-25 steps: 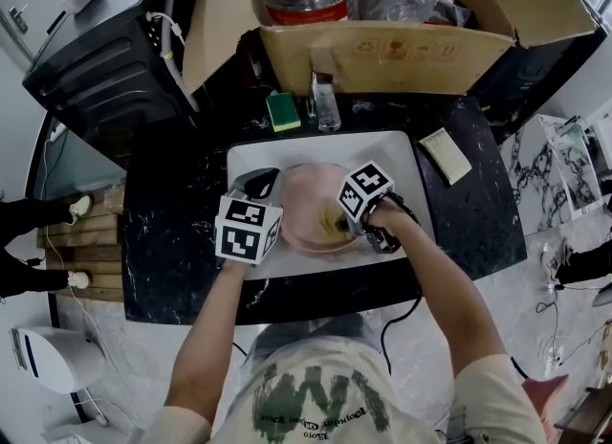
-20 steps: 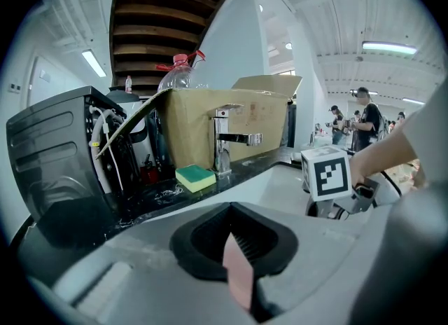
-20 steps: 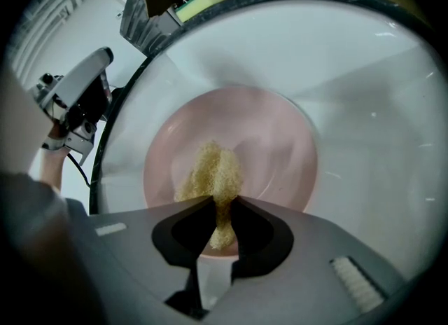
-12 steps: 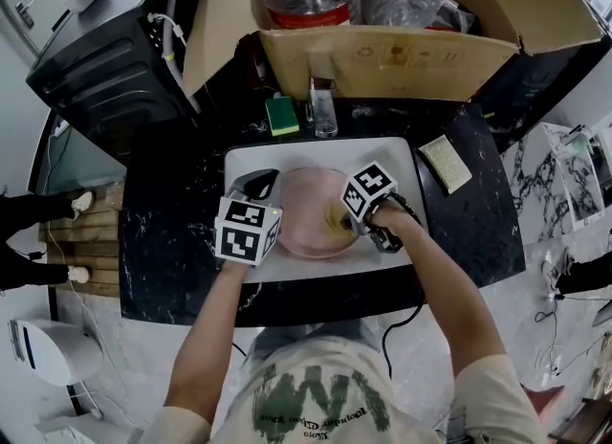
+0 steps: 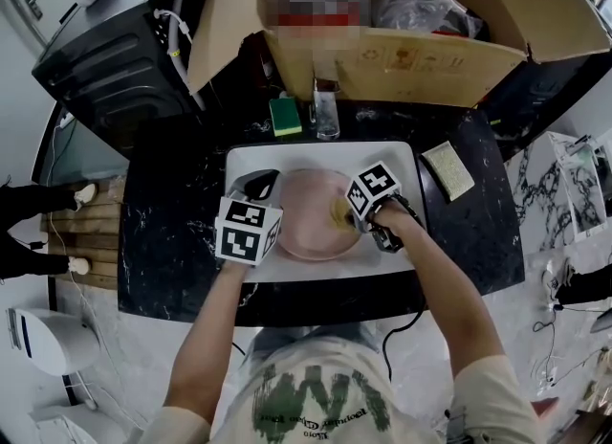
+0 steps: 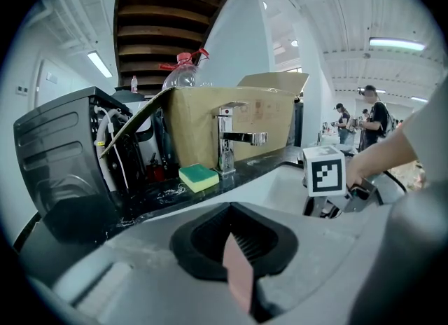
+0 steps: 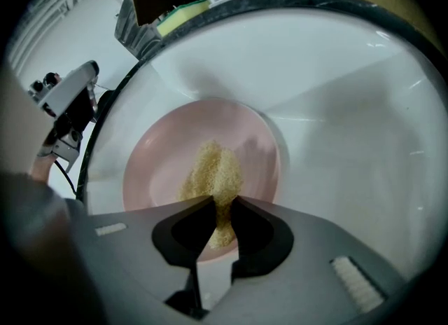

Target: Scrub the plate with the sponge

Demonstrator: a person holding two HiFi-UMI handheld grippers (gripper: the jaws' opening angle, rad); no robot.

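Pink plate (image 5: 306, 220) in a white sink (image 5: 402, 157), one claw on its rim, the other pressing a sponge to it.

Head view: the plate lies flat in the sink, which is set into a black marble worktop (image 5: 172, 232). The left claw (image 5: 271, 193) sits at the plate's left rim and the right claw (image 5: 341, 217) at its right side, over a yellowish sponge (image 5: 335, 214). Behind the sink a green-and-yellow sponge (image 5: 284, 115) lies just beside a chrome tap (image 5: 325, 107), in front of a cardboard box (image 5: 402, 55). A pale pad (image 5: 448, 169) lies on the worktop to the right of the sink. Left gripper view: the left claw is closed on the plate's pink edge, which stands upright between its jaws. Right gripper view: the right claw is clamped on the yellowish sponge, whose far end rests on the middle of the plate.
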